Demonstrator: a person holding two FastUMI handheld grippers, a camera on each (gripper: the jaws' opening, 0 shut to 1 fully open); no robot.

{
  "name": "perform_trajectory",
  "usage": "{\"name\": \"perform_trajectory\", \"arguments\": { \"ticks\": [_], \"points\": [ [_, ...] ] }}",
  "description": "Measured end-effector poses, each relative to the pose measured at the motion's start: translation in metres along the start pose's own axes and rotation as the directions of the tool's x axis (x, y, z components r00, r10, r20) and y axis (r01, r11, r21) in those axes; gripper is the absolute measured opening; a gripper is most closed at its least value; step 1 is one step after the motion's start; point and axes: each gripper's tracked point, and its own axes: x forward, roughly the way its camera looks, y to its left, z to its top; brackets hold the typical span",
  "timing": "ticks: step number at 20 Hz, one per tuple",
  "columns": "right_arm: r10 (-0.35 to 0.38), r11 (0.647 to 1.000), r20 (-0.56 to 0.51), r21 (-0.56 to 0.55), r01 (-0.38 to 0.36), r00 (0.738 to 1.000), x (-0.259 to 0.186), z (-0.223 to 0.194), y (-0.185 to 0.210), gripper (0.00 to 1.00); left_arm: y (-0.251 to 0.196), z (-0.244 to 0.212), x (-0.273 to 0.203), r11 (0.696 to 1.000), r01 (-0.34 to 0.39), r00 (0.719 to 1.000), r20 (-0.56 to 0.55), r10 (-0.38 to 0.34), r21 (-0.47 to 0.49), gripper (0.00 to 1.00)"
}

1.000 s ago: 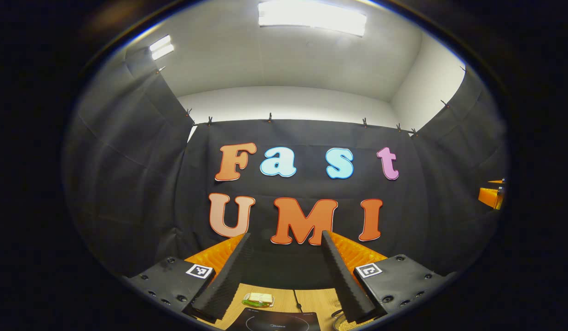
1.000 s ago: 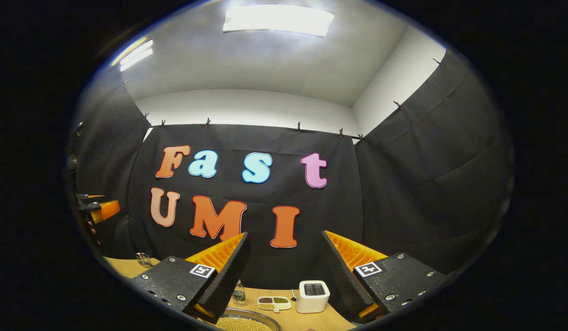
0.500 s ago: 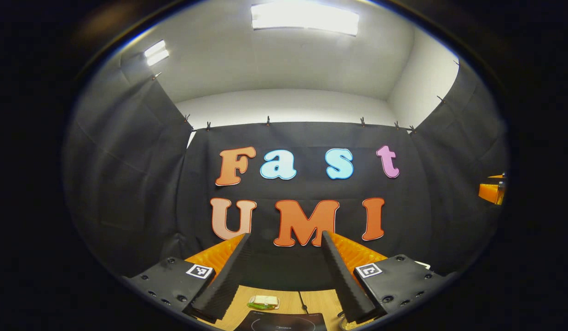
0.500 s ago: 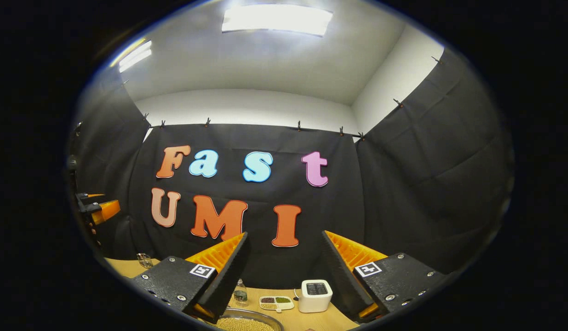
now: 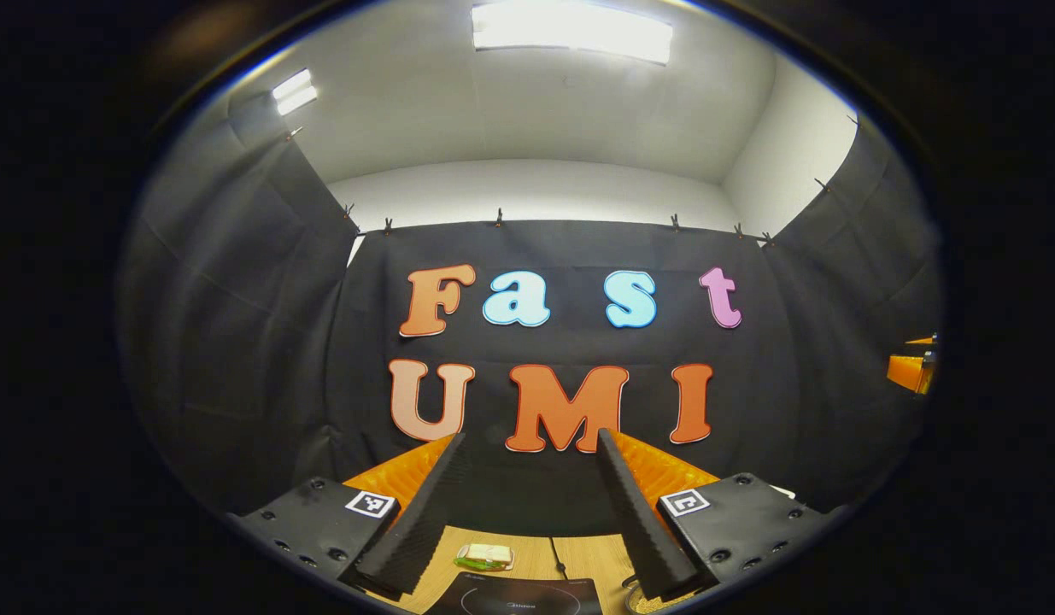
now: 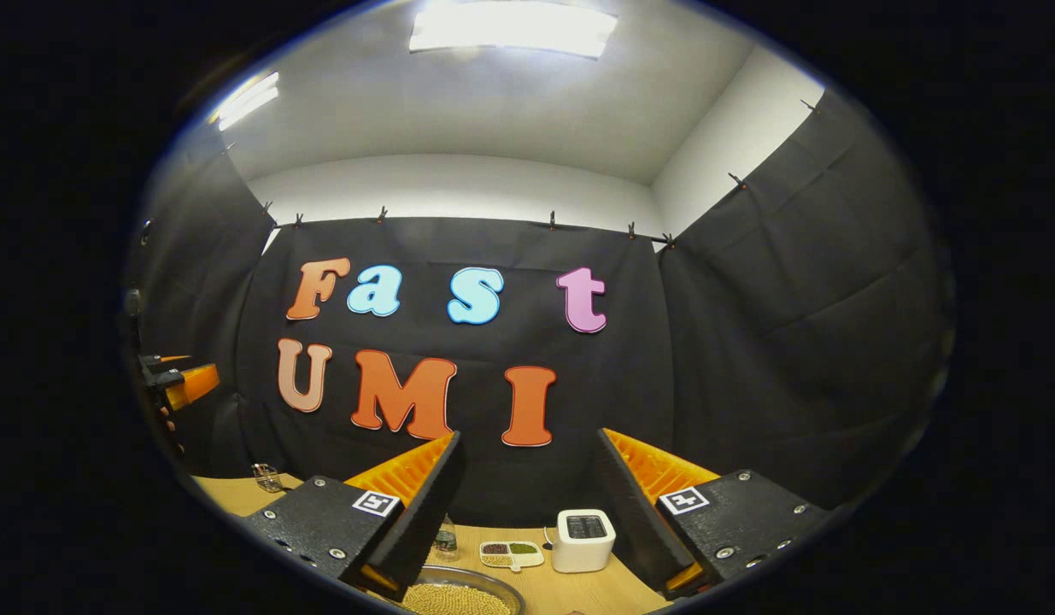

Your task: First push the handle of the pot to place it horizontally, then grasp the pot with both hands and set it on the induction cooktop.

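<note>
Both grippers are held up above the table, cameras tilted toward the booth wall and ceiling

Left gripper (image 5: pixel 527 512): fingers spread wide, nothing between them. Below the fingertips in the left gripper view, the wooden table (image 5: pixel 578 555) runs to the foot of the wall. The cooktop (image 5: pixel 514 598), a dark flat slab with a faint ring on it, lies at the bottom edge, centred under the gap; its cord (image 5: pixel 559 565) runs away toward the wall. A small dish (image 5: pixel 484 557) with something green and pale in it sits just beyond the cooktop's far left corner. At the bottom, right of the cooktop and partly behind the right finger, a sliver of the pot (image 5: pixel 636 602) rim and pale grains

Right gripper (image 6: pixel 527 512): also wide apart, gripping nothing. In the right gripper view the pot (image 6: pixel 459 594) lies at the bottom edge under the left finger: round metal rim, filled with yellowish grains; its handle cannot be made out. It stands on bare table, apart from the cooktop. Beyond it, near the wall: a small bottle (image 6: pixel 445 540), a divided tray (image 6: pixel 512 553) with dark, green and pale fillings, and a white toaster (image 6: pixel 583 540) just right of the tray. A small glass object (image 6: pixel 266 478) sits at the table's far left

The left gripper (image 6: pixel 181 383) also shows at the far left edge of the right gripper view, well apart; the right gripper (image 5: pixel 911 369) at the far right edge of the left gripper view
</note>
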Motion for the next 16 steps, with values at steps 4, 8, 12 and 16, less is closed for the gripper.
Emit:
{"name": "perform_trajectory", "arguments": {
  "ticks": [4,8,12,16],
  "points": [
    [0.023,1.0,-0.054,0.018,-0.022,0.998,-0.003,-0.02,0.005,0.95,-0.011,-0.008,-0.002,1.0,0.019,1.0,-0.022,-0.019,-0.003,0.97],
    [0.03,1.0,-0.114,0.006,-0.03,0.993,-0.005,-0.051,0.007,0.95,-0.01,-0.016,-0.003,1.0,0.012,0.999,-0.034,-0.012,0.001,0.97],
    [0.054,0.998,-0.191,0.049,-0.045,0.98,-0.006,-0.078,0.015,0.94,-0.014,-0.024,-0.005,1.0,0.015,0.998,-0.056,-0.014,0.014,0.97],
    [0.08,0.996,-0.263,0.069,-0.064,0.961,-0.01,-0.11,0.025,0.84,-0.012,-0.026,-0.005,1.0,0.008,0.998,-0.06,-0.007,0.018,0.97]
  ]
}}
